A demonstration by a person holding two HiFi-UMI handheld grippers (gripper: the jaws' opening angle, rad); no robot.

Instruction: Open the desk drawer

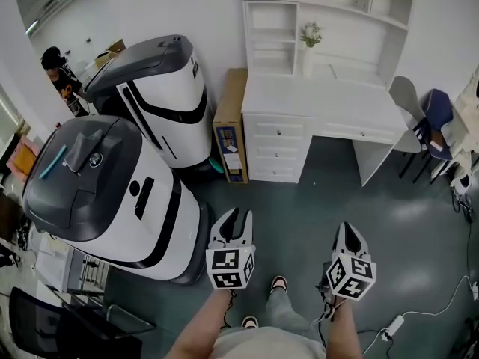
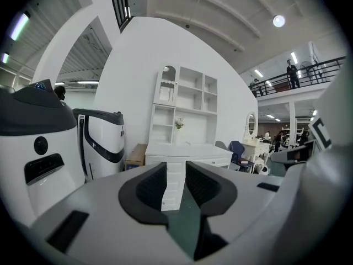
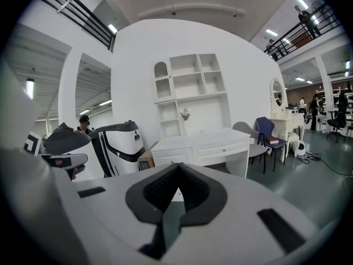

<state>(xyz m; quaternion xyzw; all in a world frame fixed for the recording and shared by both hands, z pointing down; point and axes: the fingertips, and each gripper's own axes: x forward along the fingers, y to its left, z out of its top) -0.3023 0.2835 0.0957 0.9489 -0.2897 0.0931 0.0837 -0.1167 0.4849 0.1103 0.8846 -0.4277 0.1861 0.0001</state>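
While the drawers (image 1: 278,151) of the white table (image 1: 329,99) sit at upper centre, well apart from both grippers, line the left gripper (image 1: 239,215), jaws apart and empty, on a knob (image 1: 279,132). The right gripper (image 1: 349,229) has its jaws together.

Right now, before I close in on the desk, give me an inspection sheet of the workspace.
Surface: dark green floor; the white desk stands ahead against the wall.
Job's things: three stacked drawers in the desk's left side, all shut, not yet reached.
Clutter: flower vase on the desktop; cardboard box leaning beside the desk.
Tools: left tool jaws apart, empty; right tool jaws together, empty.
Cables: white cable and power strip on the floor at right.
Surroundings: two large white-and-grey machines at left; chairs at right; a person beyond the machines.
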